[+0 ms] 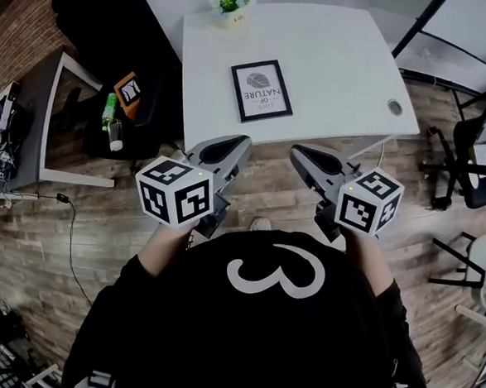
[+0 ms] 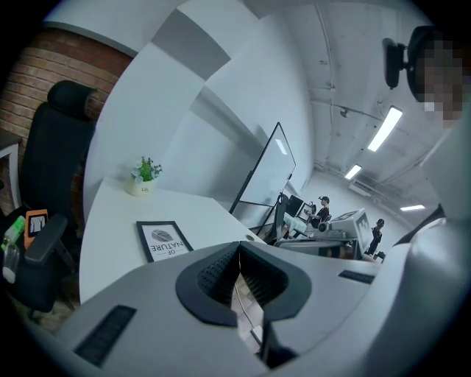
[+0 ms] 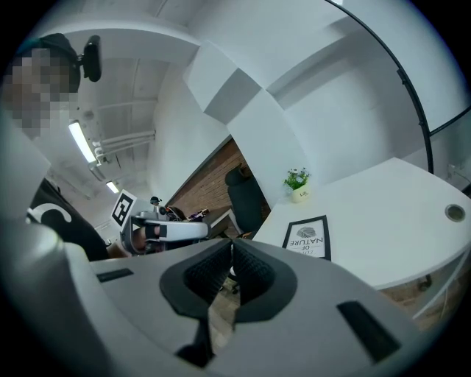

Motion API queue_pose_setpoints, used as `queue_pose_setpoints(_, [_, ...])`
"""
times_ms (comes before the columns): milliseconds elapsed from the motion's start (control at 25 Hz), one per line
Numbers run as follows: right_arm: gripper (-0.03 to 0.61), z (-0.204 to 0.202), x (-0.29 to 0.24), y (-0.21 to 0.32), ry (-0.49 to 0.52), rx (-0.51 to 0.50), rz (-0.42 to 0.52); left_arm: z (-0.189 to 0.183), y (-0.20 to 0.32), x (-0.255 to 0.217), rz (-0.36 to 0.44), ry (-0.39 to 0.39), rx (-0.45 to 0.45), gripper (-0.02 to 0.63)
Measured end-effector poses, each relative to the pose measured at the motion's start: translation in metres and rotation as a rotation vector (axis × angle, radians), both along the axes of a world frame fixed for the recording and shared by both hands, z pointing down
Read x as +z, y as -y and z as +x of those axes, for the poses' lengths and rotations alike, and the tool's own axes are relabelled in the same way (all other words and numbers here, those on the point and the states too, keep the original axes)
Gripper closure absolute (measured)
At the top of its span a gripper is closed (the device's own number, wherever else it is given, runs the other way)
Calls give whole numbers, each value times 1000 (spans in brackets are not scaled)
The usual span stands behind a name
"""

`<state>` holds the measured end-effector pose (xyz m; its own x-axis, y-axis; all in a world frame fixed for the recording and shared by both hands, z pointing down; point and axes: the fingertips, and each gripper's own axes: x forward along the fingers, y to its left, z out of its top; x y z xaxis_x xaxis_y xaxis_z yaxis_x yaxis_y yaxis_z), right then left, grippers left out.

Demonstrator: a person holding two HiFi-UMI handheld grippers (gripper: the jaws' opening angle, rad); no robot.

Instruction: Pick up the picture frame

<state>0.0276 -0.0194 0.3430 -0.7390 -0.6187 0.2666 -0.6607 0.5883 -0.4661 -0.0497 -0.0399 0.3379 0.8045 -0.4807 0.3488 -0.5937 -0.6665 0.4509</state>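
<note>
A black picture frame (image 1: 261, 90) with a white print lies flat on the white table (image 1: 335, 63). It also shows in the left gripper view as the frame (image 2: 163, 240) and in the right gripper view as the frame (image 3: 310, 237). My left gripper (image 1: 240, 141) and right gripper (image 1: 299, 151) hang side by side over the wooden floor, just short of the table's near edge. Both are shut with nothing between the jaws, as the left gripper (image 2: 237, 254) and right gripper (image 3: 230, 250) views confirm.
A small potted plant (image 1: 232, 1) stands at the table's far edge. A black office chair (image 1: 111, 64) with a green bottle (image 1: 110, 110) sits left of the table, and a grey side desk (image 1: 41, 117) is further left. Other chairs (image 1: 478, 156) stand at the right.
</note>
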Motion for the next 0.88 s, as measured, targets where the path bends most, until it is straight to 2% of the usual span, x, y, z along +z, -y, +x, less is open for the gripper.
queue_pose_setpoints(440, [552,-3,4,30,2,-31,-8,2,27,6,-10,-1,-11,597])
queue_pose_setpoints(880, [552,4,7,105,18,-95,-19,5,95,13,-41,9,-70,597])
